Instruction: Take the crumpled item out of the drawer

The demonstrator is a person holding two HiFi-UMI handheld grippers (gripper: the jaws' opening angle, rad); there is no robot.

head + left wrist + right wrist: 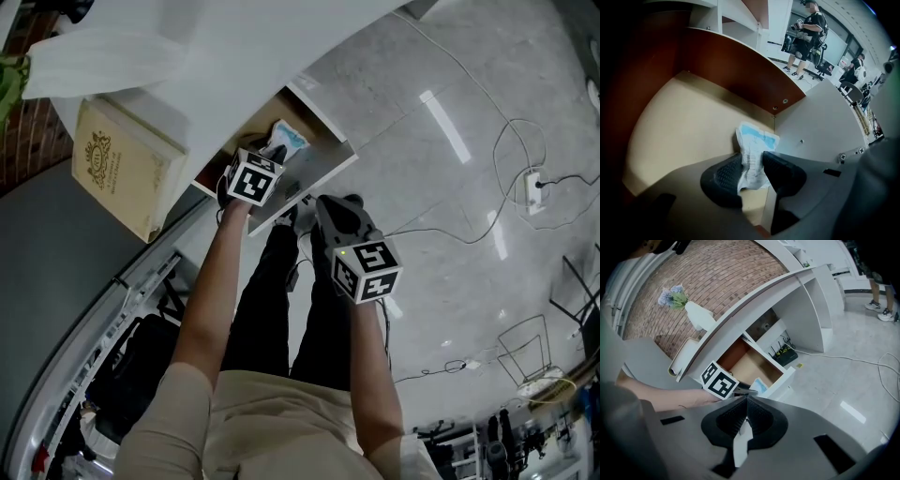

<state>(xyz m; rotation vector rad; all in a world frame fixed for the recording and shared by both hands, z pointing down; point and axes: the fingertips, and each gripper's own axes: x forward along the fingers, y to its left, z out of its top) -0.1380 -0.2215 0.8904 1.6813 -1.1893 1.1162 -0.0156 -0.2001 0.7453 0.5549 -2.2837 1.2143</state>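
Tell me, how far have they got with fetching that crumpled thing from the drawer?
Done: the drawer stands open. In hand: the left gripper has its jaws closed on the crumpled item, white and blue, which is not yet out of the drawer and sits near a corner. Left: lifting it out. The right gripper hangs outside the drawer, jaws together, holding nothing.

You've got crinkled, papery wrapping on the crumpled item (752, 151), smooth matt board lining the drawer (684, 126), and glossy polished stone on the floor (422, 187).
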